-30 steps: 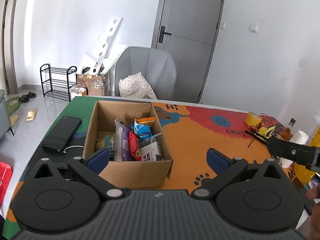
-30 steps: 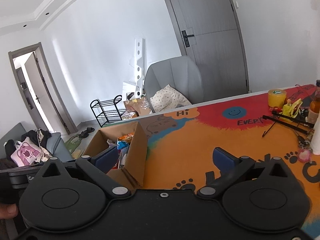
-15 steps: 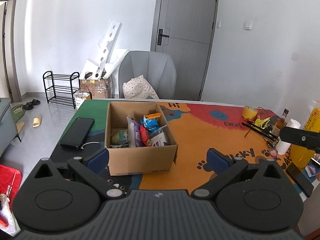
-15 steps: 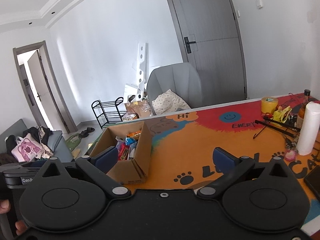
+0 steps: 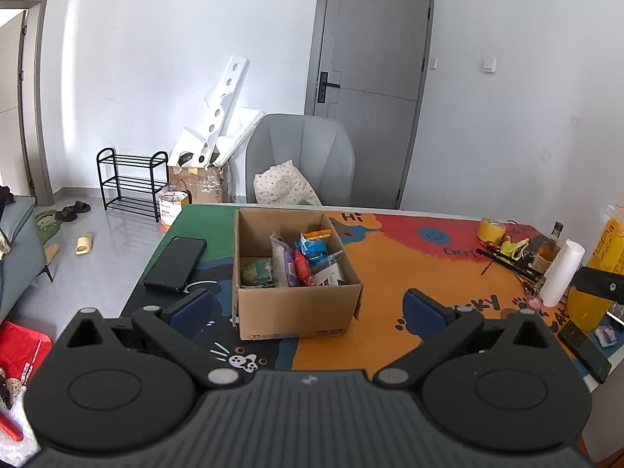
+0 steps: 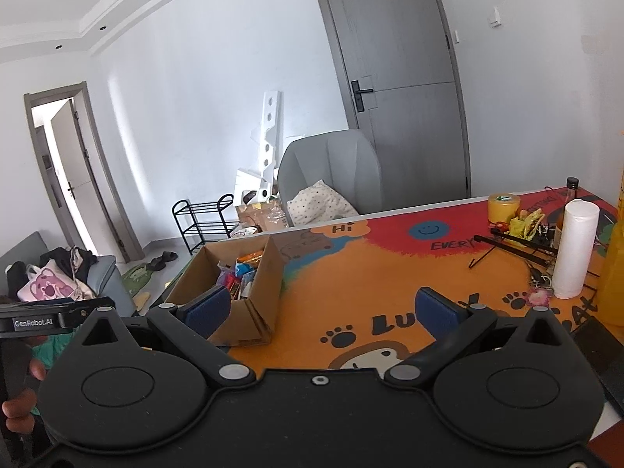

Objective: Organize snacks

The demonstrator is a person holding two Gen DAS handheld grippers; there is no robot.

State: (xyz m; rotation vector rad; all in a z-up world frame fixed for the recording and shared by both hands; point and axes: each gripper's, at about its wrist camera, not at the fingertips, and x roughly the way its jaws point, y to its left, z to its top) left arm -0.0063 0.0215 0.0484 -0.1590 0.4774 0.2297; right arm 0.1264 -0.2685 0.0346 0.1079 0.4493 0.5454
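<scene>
An open cardboard box [image 5: 296, 312] stands on the colourful table mat and holds several snack packets [image 5: 308, 261] standing side by side. It also shows in the right wrist view [image 6: 257, 300], at the left. My left gripper [image 5: 308, 308] is open and empty, held back from the box near the table's front edge. My right gripper [image 6: 323, 308] is open and empty, to the right of the box and above the mat.
A black phone [image 5: 175, 263] lies left of the box. At the right are a tape roll [image 6: 503, 206], a paper towel roll [image 6: 573, 249], a bottle [image 5: 548, 247], a yellow container [image 5: 600, 269] and black rods [image 6: 514, 243]. A grey chair [image 5: 300, 160] stands behind the table.
Both grippers have pulled back and up from the box, which now looks smaller and farther away. Both stay open and empty.
</scene>
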